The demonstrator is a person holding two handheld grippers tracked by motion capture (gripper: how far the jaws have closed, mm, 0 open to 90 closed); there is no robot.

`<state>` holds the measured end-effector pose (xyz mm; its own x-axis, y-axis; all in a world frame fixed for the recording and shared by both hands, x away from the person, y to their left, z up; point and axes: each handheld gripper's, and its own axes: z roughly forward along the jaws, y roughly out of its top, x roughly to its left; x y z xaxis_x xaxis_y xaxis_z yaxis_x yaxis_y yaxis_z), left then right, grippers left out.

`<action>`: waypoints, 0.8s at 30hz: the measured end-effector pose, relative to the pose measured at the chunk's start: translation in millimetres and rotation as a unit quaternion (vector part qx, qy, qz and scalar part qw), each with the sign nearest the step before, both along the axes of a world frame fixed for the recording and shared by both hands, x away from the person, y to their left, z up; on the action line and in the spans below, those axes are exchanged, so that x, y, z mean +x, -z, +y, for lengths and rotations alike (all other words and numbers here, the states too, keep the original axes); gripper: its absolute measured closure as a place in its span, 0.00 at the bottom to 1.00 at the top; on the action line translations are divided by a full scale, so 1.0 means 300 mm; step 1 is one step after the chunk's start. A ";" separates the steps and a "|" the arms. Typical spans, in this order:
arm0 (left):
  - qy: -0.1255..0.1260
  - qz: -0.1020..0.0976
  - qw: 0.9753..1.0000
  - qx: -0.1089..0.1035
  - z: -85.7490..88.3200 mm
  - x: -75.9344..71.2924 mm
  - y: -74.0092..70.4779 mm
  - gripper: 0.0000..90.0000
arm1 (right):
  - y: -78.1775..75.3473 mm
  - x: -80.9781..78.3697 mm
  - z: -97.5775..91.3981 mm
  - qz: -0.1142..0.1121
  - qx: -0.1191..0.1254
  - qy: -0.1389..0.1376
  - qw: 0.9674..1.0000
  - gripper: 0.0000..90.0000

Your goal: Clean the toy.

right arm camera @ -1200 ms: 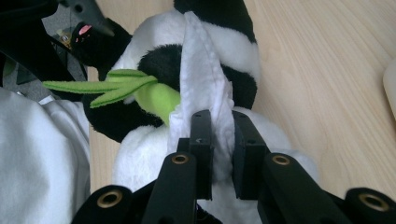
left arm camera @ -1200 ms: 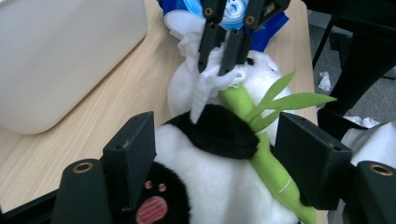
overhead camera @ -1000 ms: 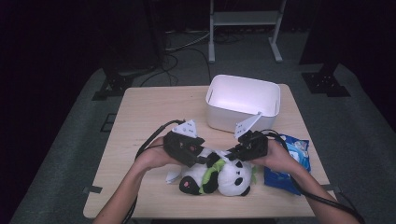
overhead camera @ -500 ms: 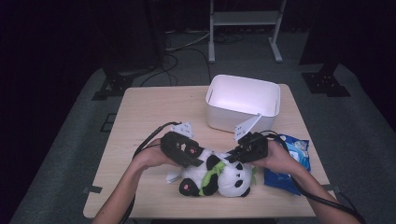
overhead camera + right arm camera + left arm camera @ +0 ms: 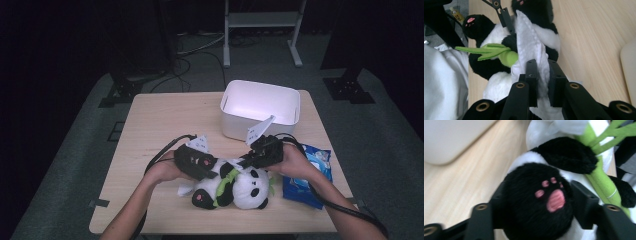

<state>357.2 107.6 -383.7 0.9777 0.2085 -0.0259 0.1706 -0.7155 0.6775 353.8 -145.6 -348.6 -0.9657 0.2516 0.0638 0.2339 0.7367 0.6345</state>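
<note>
We find a panda plush toy [image 5: 235, 186] lying on the wooden tabletop [image 5: 160, 120], near its front edge, with a green felt bamboo sprig [image 5: 490, 51] across its body. The left gripper [image 5: 537, 205] has its fingers closed around a black paw with pink pads [image 5: 550, 196], which sits pressed between both fingers. The right gripper [image 5: 542, 82] has its fingers drawn narrow on a white cloth garment [image 5: 530, 47] that covers part of the toy; the fabric is pinched between them. In the high view we note the left gripper [image 5: 197, 162] at the toy's left side and the right gripper [image 5: 262, 151] at its upper right. A white bin [image 5: 261, 109] stands behind the toy, well toward the far edge. A blue snack packet [image 5: 310, 175] lies just beside the right hand [image 5: 292, 164].
</note>
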 end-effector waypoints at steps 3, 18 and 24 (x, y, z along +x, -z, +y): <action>0.003 -0.025 1.000 -0.005 -0.002 -0.007 -0.005 0.52 | 0.002 0.010 -0.001 0.003 0.001 0.006 1.000 0.88; 0.014 -0.117 0.993 -0.009 -0.003 -0.028 -0.036 0.56 | 0.008 0.079 -0.001 0.006 0.004 0.028 1.000 0.89; -0.022 -0.065 0.997 -0.036 0.017 -0.028 -0.043 0.28 | 0.031 0.056 -0.002 0.027 0.010 0.019 0.999 0.90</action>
